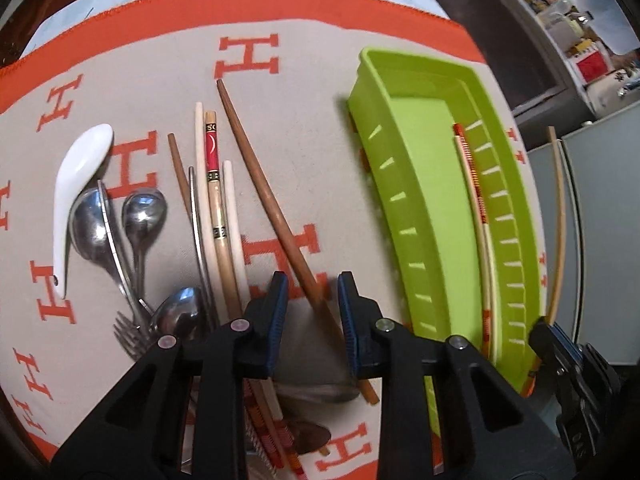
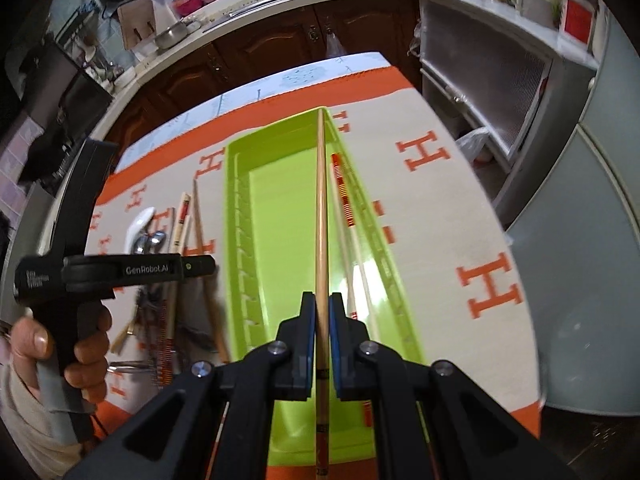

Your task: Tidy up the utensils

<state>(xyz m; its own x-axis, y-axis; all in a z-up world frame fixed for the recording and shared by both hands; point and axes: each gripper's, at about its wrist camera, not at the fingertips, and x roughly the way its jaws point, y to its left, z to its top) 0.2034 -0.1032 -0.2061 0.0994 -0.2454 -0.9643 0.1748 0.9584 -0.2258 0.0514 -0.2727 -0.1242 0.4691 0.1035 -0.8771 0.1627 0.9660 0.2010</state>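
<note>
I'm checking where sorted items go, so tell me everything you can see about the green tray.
The green tray is a long, rectangular, lime-green bin that looks like glossy plastic, with sloped walls cut by rows of short slits and a flat floor. It sits upright on the orange-and-beige cloth, right of the loose utensils. A chopstick with orange stripes lies inside along its right wall. The right gripper holds a pale chopstick lengthwise above it.
</note>
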